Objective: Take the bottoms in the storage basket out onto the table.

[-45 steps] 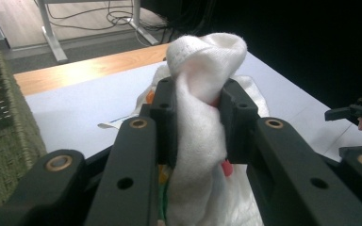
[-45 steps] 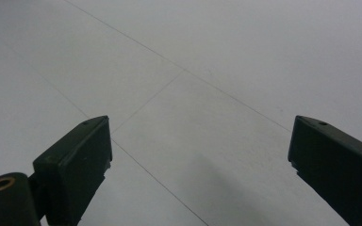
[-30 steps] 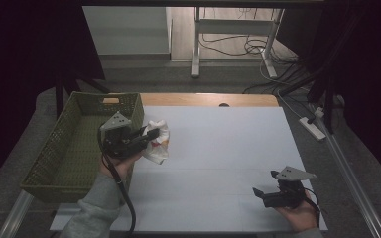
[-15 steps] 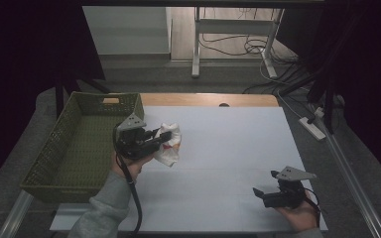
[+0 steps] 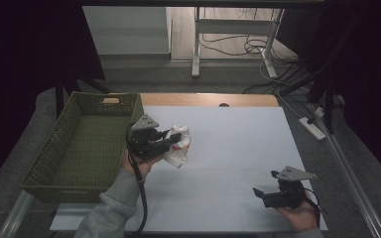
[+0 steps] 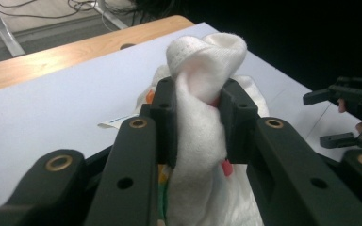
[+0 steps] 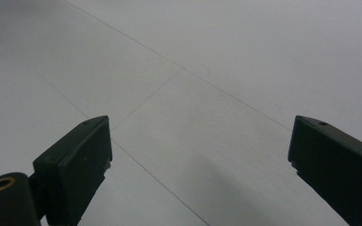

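High view, from the left: a green basket (image 5: 79, 144) sits at the left edge of the white surface (image 5: 238, 148), and nothing can be made out lying on its mesh floor. Just to the right of the basket, the left gripper (image 5: 171, 140) is held above the surface with a bunched white cloth (image 5: 179, 147) at its tip. From this height it is hard to tell how the cloth is held.

The left gripper view settles it: the two black jaws are pressed in on a fold of the white cloth (image 6: 202, 141), with a rounded lump of it bulging up past their tips. Small marks of red, orange and green show on the cloth here; what they belong to is hidden in the folds. The lower part of the cloth is cut off by the bottom edge.

Well to the right of the basket, near the front right corner of the surface, the right gripper (image 5: 263, 191) rests low in the person's hand (image 5: 297, 218). The right gripper view shows its jaws spread wide apart with nothing between them, over bare white surface (image 7: 207, 94) crossed by thin lines.
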The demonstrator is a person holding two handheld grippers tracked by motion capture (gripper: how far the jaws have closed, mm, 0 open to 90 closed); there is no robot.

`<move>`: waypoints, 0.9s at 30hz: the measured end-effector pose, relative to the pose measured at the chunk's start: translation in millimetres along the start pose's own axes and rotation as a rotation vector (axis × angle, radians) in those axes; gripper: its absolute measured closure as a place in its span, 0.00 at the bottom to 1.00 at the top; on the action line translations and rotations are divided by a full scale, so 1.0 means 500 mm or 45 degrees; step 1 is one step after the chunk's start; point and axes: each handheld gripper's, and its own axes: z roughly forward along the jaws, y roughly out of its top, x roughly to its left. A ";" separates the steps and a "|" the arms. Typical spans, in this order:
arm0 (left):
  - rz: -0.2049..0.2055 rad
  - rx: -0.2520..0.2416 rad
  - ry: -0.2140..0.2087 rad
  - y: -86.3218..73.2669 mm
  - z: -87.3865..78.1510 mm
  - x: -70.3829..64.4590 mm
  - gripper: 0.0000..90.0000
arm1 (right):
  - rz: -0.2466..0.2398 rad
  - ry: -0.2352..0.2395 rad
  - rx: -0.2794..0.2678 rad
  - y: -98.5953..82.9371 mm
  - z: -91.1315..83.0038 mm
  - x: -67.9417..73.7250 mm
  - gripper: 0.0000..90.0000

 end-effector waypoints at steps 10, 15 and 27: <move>0.009 0.046 -0.033 -0.001 0.048 0.000 0.79 | 0.002 0.000 0.002 0.000 0.000 -0.001 0.08; 0.027 0.069 -0.032 0.003 0.070 -0.005 0.78 | 0.004 0.003 0.003 0.000 0.000 -0.001 0.08; 0.033 0.100 -0.013 0.013 0.113 -0.005 0.78 | 0.001 0.009 0.000 0.000 0.001 0.000 0.08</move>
